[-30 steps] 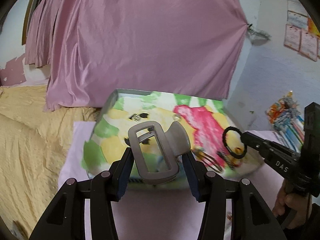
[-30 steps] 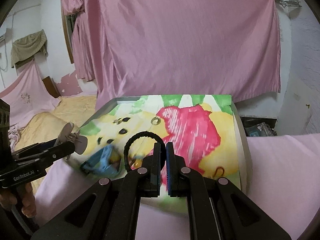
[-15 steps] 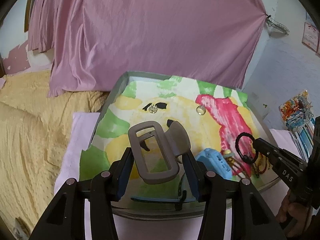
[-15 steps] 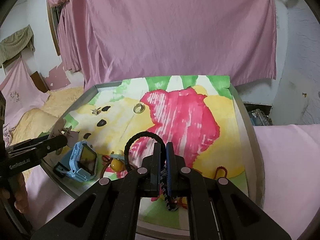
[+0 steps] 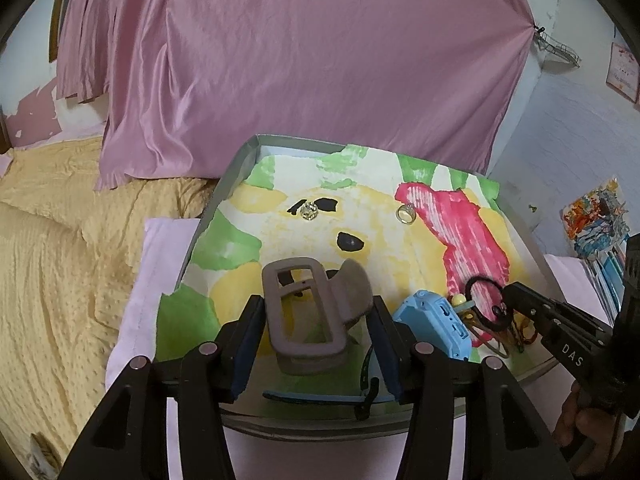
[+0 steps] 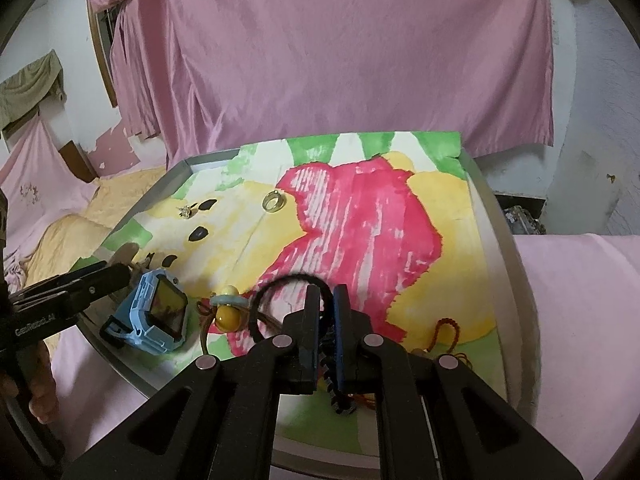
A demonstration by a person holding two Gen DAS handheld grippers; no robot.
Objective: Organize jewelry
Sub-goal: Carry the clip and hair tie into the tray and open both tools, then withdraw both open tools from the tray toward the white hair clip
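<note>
My left gripper (image 5: 316,312) is shut on a taupe hair claw clip (image 5: 308,312), held above the near left part of a grey tray (image 5: 236,164) lined with a cartoon-print sheet. My right gripper (image 6: 327,300) is shut on a black hair tie (image 6: 276,284), low over the tray's near middle; it shows at the right of the left wrist view (image 5: 506,308). On the tray lie a blue smartwatch (image 6: 154,312), a yellow bead charm (image 6: 226,314), a gold ring (image 6: 273,201), a small earring (image 6: 186,211) and a red bead bracelet (image 6: 446,330).
The tray rests on a pink cloth (image 6: 580,300). A yellow bedspread (image 5: 52,264) lies to the left. A pink curtain (image 5: 300,60) hangs behind. Colourful books (image 5: 596,224) stand at the right. A dark toothed clip (image 6: 340,400) lies under my right gripper.
Both grippers have moved forward and down over the tray, each keeping its hold. The watch, charm and bracelets have come into closer view.
</note>
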